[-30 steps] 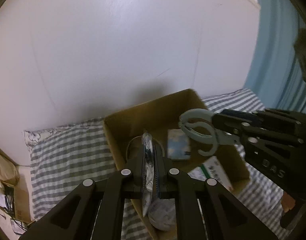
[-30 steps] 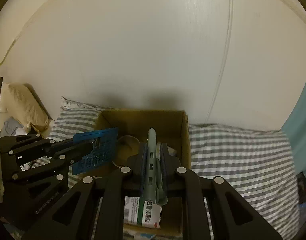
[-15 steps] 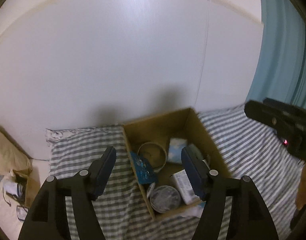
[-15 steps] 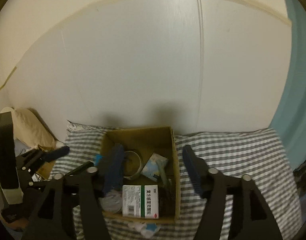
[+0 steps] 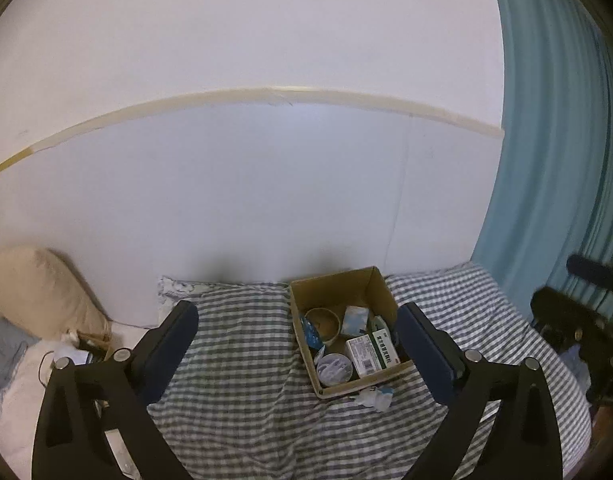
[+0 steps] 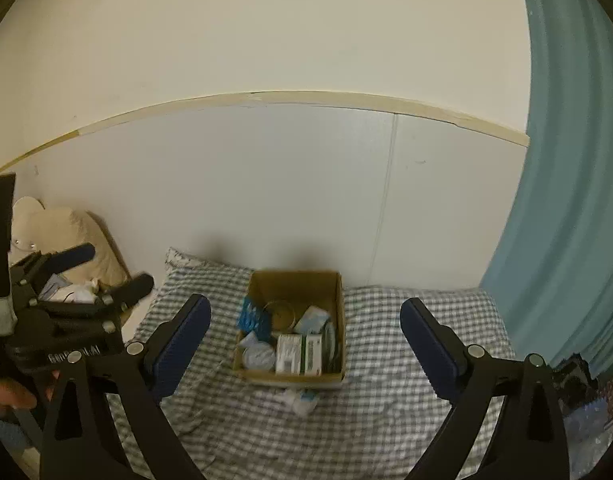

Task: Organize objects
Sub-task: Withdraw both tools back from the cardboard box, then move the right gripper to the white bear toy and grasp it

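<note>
A brown cardboard box sits on the grey-and-white striped bed. Inside lie a green-and-white medicine box, a blue blister pack, a tape ring, a round white tub, a light blue packet and pale green scissors. My left gripper is open and empty, held back above the bed. My right gripper is open and empty too, also well back from the box.
A small white-and-blue wrapper lies on the bed in front of the box. A beige cushion and clutter sit at the left. A teal curtain hangs at the right. A white wall stands behind.
Both grippers have opened and let go: the blister pack and the scissors now lie in the box. Both grippers have pulled far back and up from the box.
</note>
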Available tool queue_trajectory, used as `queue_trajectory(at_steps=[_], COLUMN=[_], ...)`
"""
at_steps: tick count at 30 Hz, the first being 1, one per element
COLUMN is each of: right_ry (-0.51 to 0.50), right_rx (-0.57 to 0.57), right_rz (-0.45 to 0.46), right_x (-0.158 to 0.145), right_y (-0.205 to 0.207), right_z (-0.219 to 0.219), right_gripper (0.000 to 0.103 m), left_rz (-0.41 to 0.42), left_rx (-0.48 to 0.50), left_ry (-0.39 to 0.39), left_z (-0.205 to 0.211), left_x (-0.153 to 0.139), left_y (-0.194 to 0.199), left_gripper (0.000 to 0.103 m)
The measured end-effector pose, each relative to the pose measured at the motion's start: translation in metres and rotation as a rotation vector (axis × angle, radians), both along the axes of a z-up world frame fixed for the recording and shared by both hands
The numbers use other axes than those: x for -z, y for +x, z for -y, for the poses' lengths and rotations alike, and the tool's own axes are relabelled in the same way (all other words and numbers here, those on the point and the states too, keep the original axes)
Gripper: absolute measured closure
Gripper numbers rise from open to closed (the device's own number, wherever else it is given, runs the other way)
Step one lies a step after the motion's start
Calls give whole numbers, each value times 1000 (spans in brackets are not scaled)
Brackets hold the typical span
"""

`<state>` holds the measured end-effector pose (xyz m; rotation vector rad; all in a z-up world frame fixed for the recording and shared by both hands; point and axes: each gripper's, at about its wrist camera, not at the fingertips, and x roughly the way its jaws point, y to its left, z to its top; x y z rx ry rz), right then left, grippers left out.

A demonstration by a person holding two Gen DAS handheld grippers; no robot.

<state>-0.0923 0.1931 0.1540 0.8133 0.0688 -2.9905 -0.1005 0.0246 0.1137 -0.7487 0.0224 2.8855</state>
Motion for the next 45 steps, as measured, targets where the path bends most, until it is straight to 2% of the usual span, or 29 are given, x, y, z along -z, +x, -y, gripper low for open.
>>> queue_trajectory(at_steps=[4, 8, 13, 16, 21, 23, 27, 35, 38, 45], right_ry=[-35, -59, -44, -46, -26, -29, -76, -58, -52, -49], right_rx=[-5, 9, 13, 32, 74, 102, 146, 150, 154, 137], right_rz=[-14, -18, -11, -3, 111, 157, 230, 325, 361, 424], right_x=[2, 19, 59, 90, 165, 189, 230, 288, 310, 346], right_y=[27, 34, 30, 26, -2, -14, -39, -77, -96, -131], right_z=[2, 4, 11, 12, 4, -1, -12, -9, -8, -5], right_gripper=[2, 0, 0, 0, 0, 0, 0, 0, 0, 0], left_rz=[-25, -36, -30, -6, 53, 92, 173, 300, 357, 434], left_rx=[-36, -55, -94, -102, -124, -125, -139, -126, -148, -211], left_ry=[2, 18, 47, 56, -89, -106, -69, -75, -71, 20], left_z=[13, 21, 30, 33, 24, 23, 23, 12, 12, 22], left_x=[7, 26, 64, 100, 162, 183, 219, 279, 294, 318], left_y=[24, 39, 45, 41, 16, 5, -16, -46, -59, -79], left_gripper=[0, 0, 0, 0, 0, 0, 0, 0, 0, 0])
